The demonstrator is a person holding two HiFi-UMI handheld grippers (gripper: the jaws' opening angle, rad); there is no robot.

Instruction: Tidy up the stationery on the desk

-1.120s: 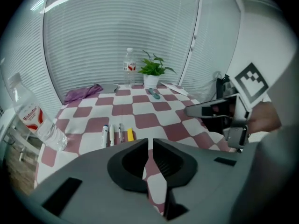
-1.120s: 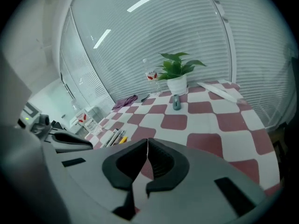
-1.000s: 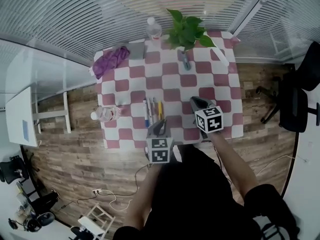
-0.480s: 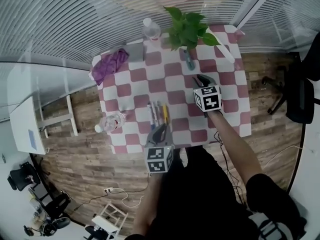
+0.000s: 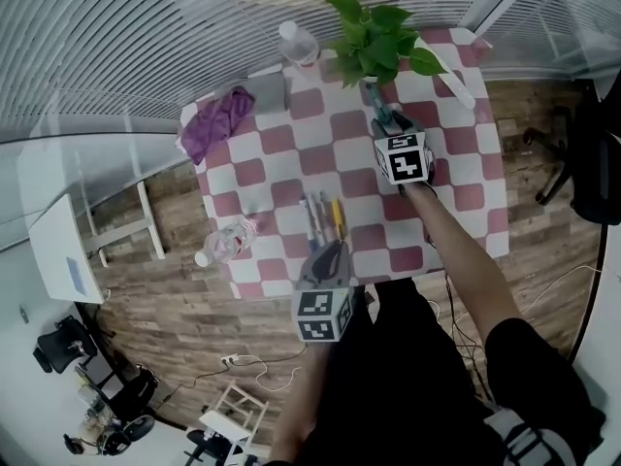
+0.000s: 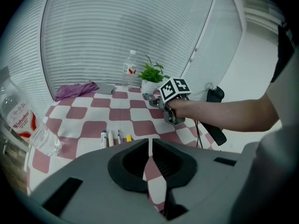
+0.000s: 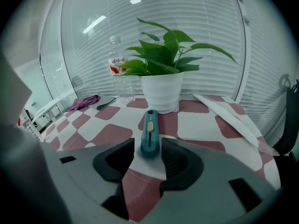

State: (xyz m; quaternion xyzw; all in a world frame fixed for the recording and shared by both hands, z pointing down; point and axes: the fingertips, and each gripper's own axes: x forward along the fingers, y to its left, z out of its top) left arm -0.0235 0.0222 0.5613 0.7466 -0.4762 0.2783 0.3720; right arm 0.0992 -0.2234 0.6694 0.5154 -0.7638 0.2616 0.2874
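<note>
Your right tongs (image 7: 148,147), released, straddle the near end of the slim teal plastic utility knife (image 7: 150,133) lying on the checked tabletop (image 7: 201,125); it's light, stiff, probably slick, so pinch its long sides mid-body, your left tongs (image 6: 150,146) being clenched, empty.

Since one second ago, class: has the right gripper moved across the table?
Yes. The right gripper went from level with the pens toward the potted plant at the far edge.

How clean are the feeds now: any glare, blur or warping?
Head view: heavy fisheye, the table edges bow, yet sharp. Left gripper view: dark corners, the bottle at the left edge looks stretched. Right gripper view: ceiling lights glare on the blinds; the cutter is crisp.
</note>
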